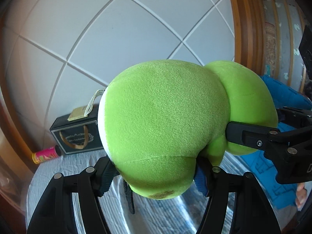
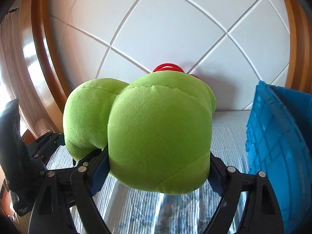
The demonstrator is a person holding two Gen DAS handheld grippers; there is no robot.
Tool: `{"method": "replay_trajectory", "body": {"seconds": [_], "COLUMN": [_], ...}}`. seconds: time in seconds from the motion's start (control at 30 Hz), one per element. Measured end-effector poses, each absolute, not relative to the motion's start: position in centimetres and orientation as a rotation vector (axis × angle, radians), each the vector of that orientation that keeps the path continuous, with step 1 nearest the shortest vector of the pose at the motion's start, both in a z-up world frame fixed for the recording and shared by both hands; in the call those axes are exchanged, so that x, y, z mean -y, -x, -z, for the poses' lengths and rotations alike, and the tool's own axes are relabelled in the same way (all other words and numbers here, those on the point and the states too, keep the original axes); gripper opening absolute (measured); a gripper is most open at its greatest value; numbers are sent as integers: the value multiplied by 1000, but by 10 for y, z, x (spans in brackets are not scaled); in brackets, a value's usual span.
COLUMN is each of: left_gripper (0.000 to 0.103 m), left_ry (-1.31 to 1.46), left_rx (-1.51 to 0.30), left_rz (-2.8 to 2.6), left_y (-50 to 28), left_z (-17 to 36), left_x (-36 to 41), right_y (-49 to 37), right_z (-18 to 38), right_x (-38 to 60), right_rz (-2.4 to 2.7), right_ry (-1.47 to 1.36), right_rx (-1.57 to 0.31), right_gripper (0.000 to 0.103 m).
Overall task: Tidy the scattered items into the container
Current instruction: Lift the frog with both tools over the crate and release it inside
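Both wrist cameras look slightly downward, close against the plump green plush toy [image 1: 165, 117] [image 2: 156, 136], from opposite sides.

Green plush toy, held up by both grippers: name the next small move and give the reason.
Probably carry the green plush toy sideways toward the blue container. Both the left gripper and the right gripper have their jaws pressed into it, it hangs clear above the bedcover, and the container stands open beside it.
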State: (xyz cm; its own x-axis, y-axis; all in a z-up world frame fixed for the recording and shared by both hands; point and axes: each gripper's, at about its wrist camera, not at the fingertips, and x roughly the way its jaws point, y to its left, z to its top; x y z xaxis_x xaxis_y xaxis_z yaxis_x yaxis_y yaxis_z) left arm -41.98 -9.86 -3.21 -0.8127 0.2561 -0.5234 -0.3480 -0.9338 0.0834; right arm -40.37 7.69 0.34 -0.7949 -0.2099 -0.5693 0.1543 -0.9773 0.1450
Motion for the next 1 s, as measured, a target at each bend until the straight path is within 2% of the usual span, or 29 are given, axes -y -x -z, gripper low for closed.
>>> {"method": "replay_trajectory", "body": {"seconds": [0.27,0.47,0.8,1.0], "left_gripper": [68,68,69,73], "left_ry": [598,535,647,859], "left_rx": [-287,-297,-283,-443], "left_rz": [-2601,-2520,-2473,-2476], "left_y": [358,309,249,236], "left_z": [-17,-35,-28,10], "left_x": [8,-88,-262,-307], "right_y": [320,259,202,203], "right_z": [-50,-69,-66,-20], "right_x": [-157,-244,-399,-439], "right_rz": [2974,3055,3040,2890], "right_ry": [-862,-856,-983,-1186], "right_rx": [203,191,98,112], "right_gripper": [85,85,85,86]}}
